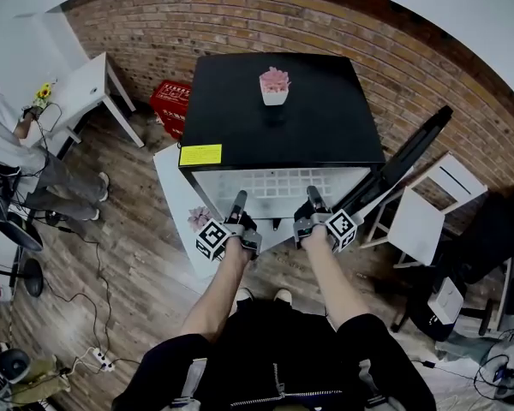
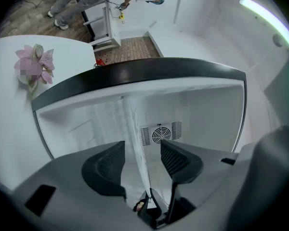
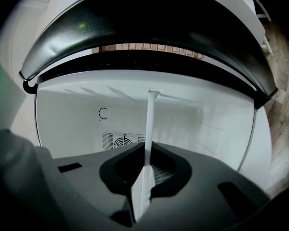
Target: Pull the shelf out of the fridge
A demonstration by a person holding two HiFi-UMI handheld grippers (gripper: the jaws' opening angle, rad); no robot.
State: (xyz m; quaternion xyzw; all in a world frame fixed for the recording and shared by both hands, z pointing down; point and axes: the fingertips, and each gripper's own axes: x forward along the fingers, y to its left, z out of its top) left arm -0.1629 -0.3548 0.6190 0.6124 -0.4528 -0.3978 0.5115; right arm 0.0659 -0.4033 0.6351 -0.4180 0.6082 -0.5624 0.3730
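A small black fridge (image 1: pixel 283 118) stands open, its door (image 1: pixel 411 157) swung out to the right. Its white wire shelf (image 1: pixel 278 181) sticks out of the front. My left gripper (image 1: pixel 238 200) is at the shelf's front left and my right gripper (image 1: pixel 313 197) at its front right. In the left gripper view the shelf (image 2: pixel 135 138) runs edge-on between the jaws of the left gripper (image 2: pixel 142 160), whose pads (image 2: pixel 176 158) stand apart from it. In the right gripper view the right gripper (image 3: pixel 145 170) is shut on the shelf (image 3: pixel 150 124).
A pink flower pot (image 1: pixel 274 84) sits on the fridge top. A white low table (image 1: pixel 176 195) with another flower (image 1: pixel 197 219) is at the left, a red basket (image 1: pixel 171 105) behind it. A white chair (image 1: pixel 428 212) stands right. A person (image 1: pixel 8 135) sits far left.
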